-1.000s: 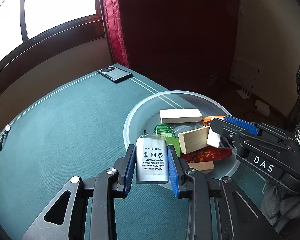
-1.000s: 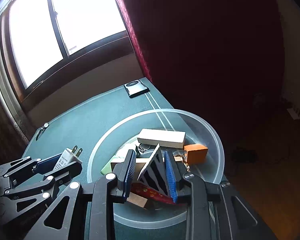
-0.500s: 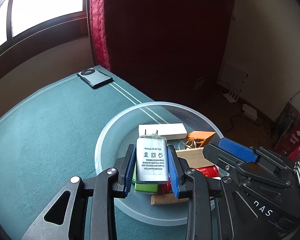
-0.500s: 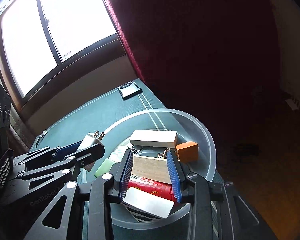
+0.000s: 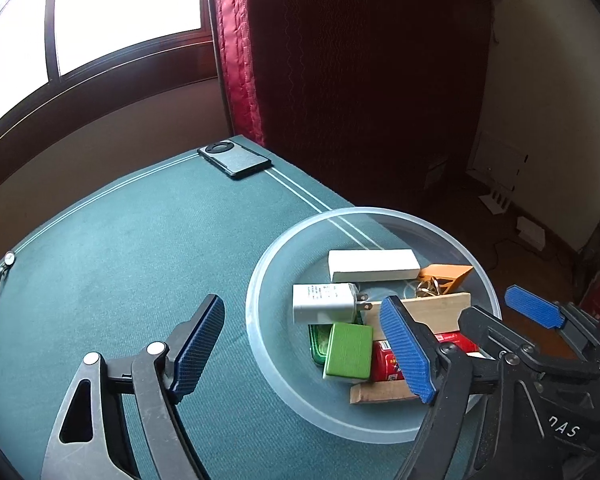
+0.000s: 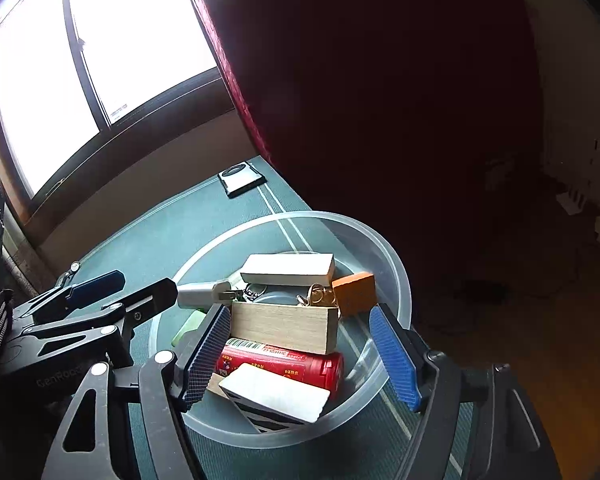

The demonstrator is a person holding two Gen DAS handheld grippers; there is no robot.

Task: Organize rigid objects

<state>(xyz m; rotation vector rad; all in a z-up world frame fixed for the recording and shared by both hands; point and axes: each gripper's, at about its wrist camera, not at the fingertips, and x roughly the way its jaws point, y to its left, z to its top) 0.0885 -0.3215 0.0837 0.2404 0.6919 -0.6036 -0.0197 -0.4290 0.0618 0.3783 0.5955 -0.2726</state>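
Both hand-held grippers, left [image 5: 306, 350] and right [image 6: 300, 354], hang spread and empty over the clear bowl [image 5: 268, 344]; power adapter [image 5: 326, 303] lies inside. The worktop [image 5: 120, 264] looks nearly cleared, so sorting is probably finishing.

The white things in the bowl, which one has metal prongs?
The white power adapter, at the bowl's left side; the long white block behind it is plain.

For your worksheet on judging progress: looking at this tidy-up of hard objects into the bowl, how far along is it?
Done: the white charger, striped box and wooden block lie in the clear bowl. In hand: nothing; the left gripper and right gripper hang open above it. Left: perhaps the phone on the green table.
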